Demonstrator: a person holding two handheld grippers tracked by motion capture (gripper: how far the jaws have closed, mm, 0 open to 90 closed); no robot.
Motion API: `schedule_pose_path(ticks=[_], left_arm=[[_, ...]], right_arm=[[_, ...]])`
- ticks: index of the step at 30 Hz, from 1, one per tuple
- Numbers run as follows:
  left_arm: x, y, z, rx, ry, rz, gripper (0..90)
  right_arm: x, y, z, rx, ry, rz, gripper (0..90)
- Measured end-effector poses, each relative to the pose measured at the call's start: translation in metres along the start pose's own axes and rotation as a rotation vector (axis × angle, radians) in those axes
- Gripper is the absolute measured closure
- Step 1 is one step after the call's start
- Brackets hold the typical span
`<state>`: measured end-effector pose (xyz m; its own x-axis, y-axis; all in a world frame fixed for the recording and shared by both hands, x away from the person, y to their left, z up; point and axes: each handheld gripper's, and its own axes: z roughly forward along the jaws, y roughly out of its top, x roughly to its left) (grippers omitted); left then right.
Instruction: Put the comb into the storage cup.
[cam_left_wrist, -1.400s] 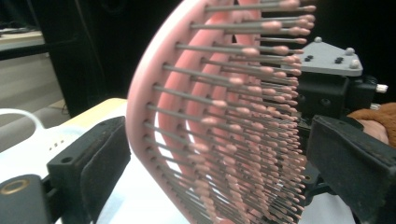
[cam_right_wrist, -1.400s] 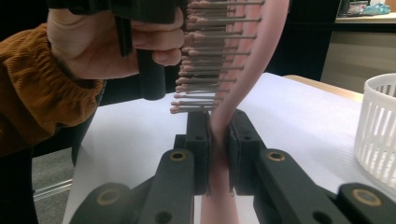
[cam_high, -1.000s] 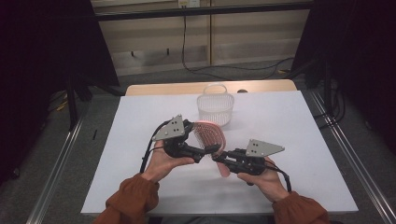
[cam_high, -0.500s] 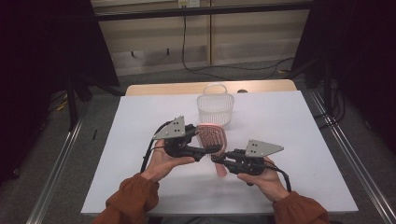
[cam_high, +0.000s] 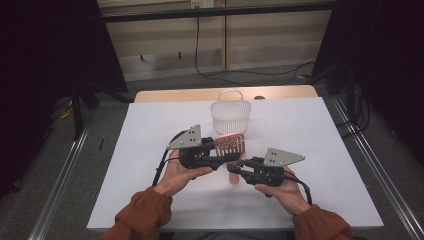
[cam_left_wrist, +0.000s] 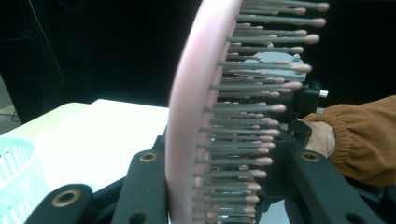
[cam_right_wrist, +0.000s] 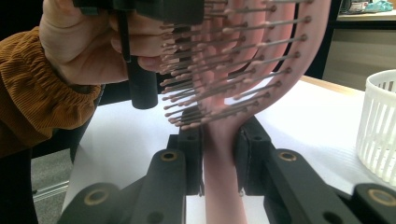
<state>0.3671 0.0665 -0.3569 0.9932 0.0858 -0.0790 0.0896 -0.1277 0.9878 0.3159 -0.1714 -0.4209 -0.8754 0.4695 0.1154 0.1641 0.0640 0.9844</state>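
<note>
- Your right tongs (cam_high: 241, 166) grip the pink hairbrush (cam_high: 231, 146) by its handle; in the right gripper view the two pads sit flush against the handle (cam_right_wrist: 223, 158) on either side, with no gap.
- The hairbrush stands roughly upright between your two hands, above the white worktop (cam_high: 150, 125), near its middle and on your side of the basket. In the high view the lower end of its handle looks close to the worktop; you cannot tell whether it touches.
- Your left tongs (cam_high: 224, 159) straddle the brush head. Their jaws have just been closing, with the head between them.
- In the left gripper view the head (cam_left_wrist: 187, 116) stands edge-on, its pink back right against one jaw and the bristles (cam_left_wrist: 243, 135) pointing at the other. The bristle tips come close to that second jaw, but you cannot tell whether it presses on them, so this is no firm grip yet.
- Both of your hands, in rust-coloured sleeves (cam_high: 142, 212), sit close together.
- A white slotted basket (cam_high: 230, 114) stands on the worktop just beyond the brush, apart from it.
</note>
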Motion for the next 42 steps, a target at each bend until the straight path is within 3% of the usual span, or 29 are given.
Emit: schedule_pose_path(ticks=[9,14,21,27,31,34,42], left_arm=[[-0.001,0.002,0.000,-0.006,0.018,-0.017,63.9],[-0.002,0.002,0.001,-0.003,0.029,-0.025,63.9],[-0.002,0.003,-0.001,-0.003,0.043,-0.028,64.0],[-0.002,0.003,-0.003,-0.004,0.063,-0.032,64.0],[0.000,0.004,-0.005,-0.003,0.083,-0.041,64.0],[0.000,0.004,-0.006,-0.007,0.083,-0.060,64.0],[0.000,0.006,-0.010,-0.005,0.116,-0.045,64.0]], right_arm=[[0.001,0.001,0.000,-0.011,-0.022,-0.009,72.6],[0.004,0.003,0.001,0.008,-0.043,-0.040,64.6],[0.005,0.004,0.000,0.005,-0.063,-0.041,56.6],[0.004,0.004,-0.002,0.005,-0.111,-0.022,36.0],[0.003,0.005,-0.003,0.009,-0.141,-0.025,27.4],[0.002,0.005,-0.005,0.008,-0.162,-0.023,21.8],[-0.001,0.006,-0.008,0.021,-0.229,-0.045,11.1]])
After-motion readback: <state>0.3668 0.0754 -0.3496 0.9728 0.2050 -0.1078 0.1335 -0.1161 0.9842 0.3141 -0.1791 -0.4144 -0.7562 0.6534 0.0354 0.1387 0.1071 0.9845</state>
